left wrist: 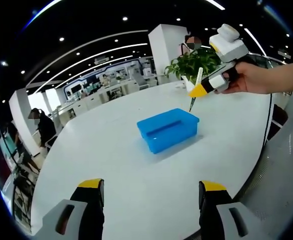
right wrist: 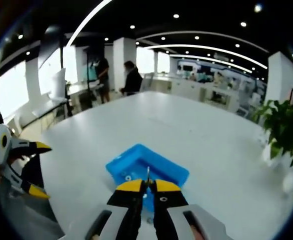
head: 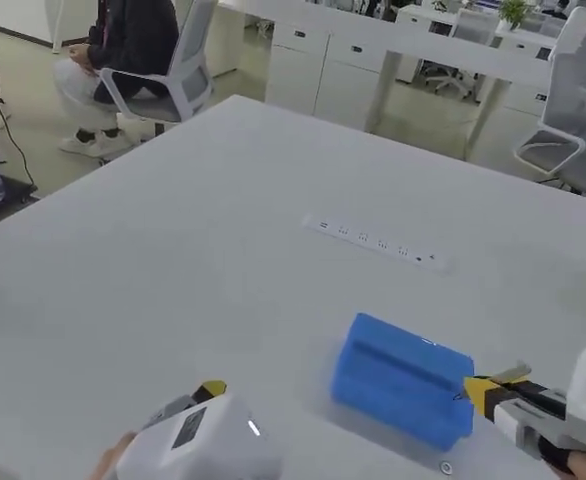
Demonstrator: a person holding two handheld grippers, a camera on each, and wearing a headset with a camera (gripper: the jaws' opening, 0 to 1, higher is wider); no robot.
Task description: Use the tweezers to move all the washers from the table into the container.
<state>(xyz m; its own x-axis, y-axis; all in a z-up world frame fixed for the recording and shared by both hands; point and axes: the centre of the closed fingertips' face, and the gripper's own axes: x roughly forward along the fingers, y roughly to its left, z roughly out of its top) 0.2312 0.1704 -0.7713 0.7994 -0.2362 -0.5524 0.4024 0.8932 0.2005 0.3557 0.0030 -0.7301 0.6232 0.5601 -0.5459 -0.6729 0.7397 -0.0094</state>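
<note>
Where slim tweezers [left wrist: 195, 93] hover, container [left wrist: 167, 129] (boxy, blue) sits.

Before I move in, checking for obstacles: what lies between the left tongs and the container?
In the left gripper view, bare white table runs from the left tongs to the blue container.

Head view steeply down over table [head: 223, 220]; gripper views low, opposed, blue container [head: 403, 380] in common.

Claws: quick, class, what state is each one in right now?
Left claw: open, empty.
Right claw: shut on the tweezers.
</note>
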